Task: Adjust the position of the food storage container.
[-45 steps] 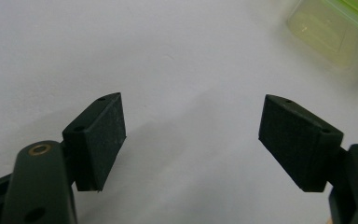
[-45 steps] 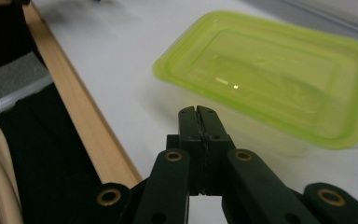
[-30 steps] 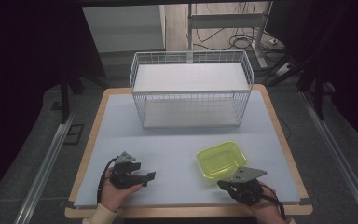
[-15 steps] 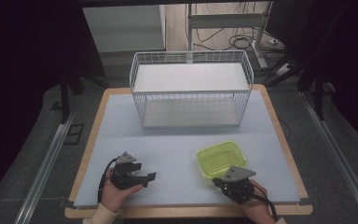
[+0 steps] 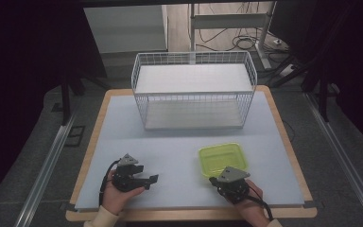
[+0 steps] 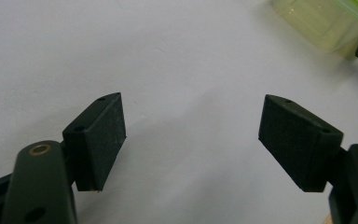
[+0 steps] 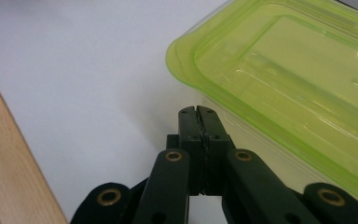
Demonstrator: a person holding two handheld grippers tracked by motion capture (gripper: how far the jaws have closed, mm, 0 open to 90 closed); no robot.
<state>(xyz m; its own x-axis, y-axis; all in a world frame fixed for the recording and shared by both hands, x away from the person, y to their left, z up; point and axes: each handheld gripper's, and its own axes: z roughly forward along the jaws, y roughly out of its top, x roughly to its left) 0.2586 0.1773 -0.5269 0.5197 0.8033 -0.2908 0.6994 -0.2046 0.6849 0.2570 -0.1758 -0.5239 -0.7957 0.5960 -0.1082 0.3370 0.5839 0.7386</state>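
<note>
A lime-green translucent lidded container (image 5: 220,158) (image 7: 284,70) lies on the pale table at the front right. My right gripper (image 5: 212,179) (image 7: 198,112) sits just in front of its near left corner, jaws pressed together with nothing between them. The tips lie close by the container's side wall under the lid rim; I cannot tell whether they touch it. My left gripper (image 5: 149,179) (image 6: 191,135) rests at the front left, pointing right towards the container (image 6: 326,23). It is open, with only bare table between its fingers.
A white wire basket (image 5: 194,94) with a flat white shelf stands at the back middle of the table. The wooden table edge (image 7: 14,154) runs close to the right gripper's left. Dark floor, cables and stands surround the table.
The right gripper has slid left along the front of the green container and sunk a little. The left gripper has stayed put.
</note>
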